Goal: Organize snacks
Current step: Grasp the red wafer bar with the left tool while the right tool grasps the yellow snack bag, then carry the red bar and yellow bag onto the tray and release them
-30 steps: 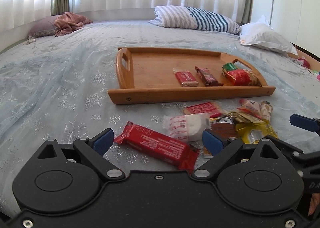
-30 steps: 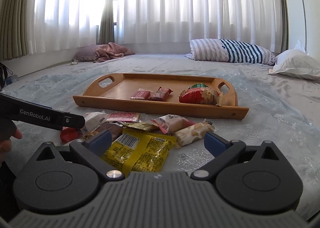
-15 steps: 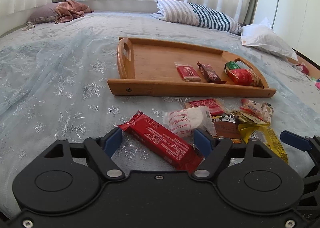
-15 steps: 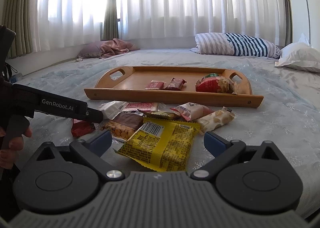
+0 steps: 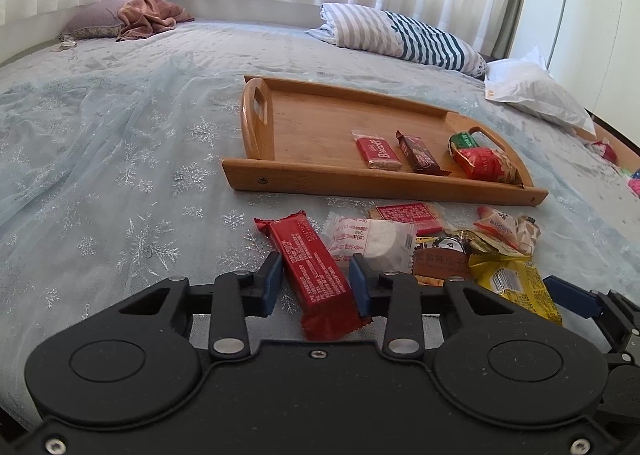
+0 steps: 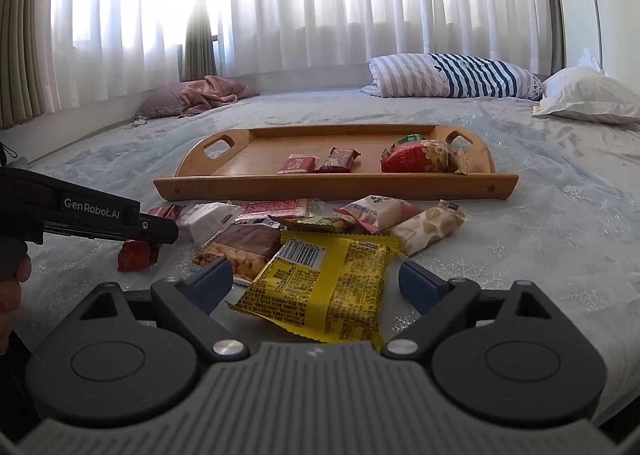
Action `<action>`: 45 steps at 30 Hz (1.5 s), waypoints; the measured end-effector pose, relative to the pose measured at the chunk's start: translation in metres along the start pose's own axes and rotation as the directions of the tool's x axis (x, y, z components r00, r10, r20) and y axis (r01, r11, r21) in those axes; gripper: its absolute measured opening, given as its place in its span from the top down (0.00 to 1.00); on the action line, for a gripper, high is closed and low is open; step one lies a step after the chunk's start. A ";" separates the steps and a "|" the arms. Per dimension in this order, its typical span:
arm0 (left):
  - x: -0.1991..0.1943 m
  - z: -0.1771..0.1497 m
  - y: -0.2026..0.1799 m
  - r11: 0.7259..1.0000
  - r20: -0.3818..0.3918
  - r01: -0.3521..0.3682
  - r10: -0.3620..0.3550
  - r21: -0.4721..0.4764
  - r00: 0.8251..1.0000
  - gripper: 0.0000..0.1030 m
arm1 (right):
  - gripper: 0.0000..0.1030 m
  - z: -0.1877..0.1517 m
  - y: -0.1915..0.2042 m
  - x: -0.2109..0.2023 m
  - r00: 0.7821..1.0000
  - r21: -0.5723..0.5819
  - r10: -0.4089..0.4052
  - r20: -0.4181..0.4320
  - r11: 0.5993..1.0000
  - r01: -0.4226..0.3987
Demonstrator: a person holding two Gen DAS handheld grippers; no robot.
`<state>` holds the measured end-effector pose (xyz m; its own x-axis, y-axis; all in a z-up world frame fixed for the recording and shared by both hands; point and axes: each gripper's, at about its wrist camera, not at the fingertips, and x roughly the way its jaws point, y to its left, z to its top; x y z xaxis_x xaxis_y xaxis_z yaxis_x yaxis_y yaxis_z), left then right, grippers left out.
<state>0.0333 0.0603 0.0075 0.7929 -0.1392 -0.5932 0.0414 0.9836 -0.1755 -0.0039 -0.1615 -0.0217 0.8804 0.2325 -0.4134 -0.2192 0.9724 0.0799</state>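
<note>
A long red snack bar (image 5: 308, 255) lies on the pale blue bedspread, and my left gripper (image 5: 316, 279) is closing on it, both blue pads touching its sides. From the right wrist view that gripper (image 6: 160, 229) reaches in from the left over the bar's end (image 6: 134, 257). My right gripper (image 6: 314, 279) is closing too, its pads still apart from the yellow packet (image 6: 320, 283) lying between them. Behind the snack pile the wooden tray (image 5: 360, 179) holds a red biscuit pack (image 5: 378, 153), a brown bar (image 5: 420, 155) and a red-and-green bag (image 5: 480, 161).
Loose snacks lie between the grippers and the tray: a white round cake pack (image 5: 372, 239), a flat red pack (image 5: 408, 213), a brown pack (image 6: 244, 243) and a pink-white pack (image 6: 376, 211). A striped pillow (image 5: 400, 35) and a white pillow (image 5: 532, 91) lie beyond. A person's hand (image 6: 12, 275) holds the left gripper.
The left jaws have drawn in from wide apart until they touch the red bar. The right gripper has come closer to the yellow packet and its jaws have narrowed a little.
</note>
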 end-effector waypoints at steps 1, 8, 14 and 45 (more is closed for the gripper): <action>-0.001 0.000 0.000 1.000 -0.001 0.000 0.000 -0.004 1.000 0.68 | 0.11 0.000 0.000 0.000 1.000 0.000 -0.005 0.000 1.000 0.005; -0.003 -0.001 0.001 1.000 -0.003 -0.018 0.018 -0.019 1.000 0.65 | 0.27 0.001 0.000 -0.003 1.000 0.032 -0.022 -0.004 0.999 0.022; 0.004 0.001 0.002 0.997 -0.008 -0.048 0.048 -0.060 0.999 0.60 | 0.34 0.001 0.001 -0.004 0.999 0.042 -0.050 -0.008 0.998 0.050; -0.012 0.029 0.000 0.996 0.063 -0.060 0.064 -0.060 0.996 0.76 | 0.42 0.016 -0.006 -0.025 0.983 0.015 -0.162 0.092 0.987 0.161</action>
<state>0.0417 0.0654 0.0371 0.8307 -0.0686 -0.5525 -0.0429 0.9816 -0.1863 -0.0184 -0.1732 0.0024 0.9392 0.0731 -0.3355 -0.0683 0.9973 0.0261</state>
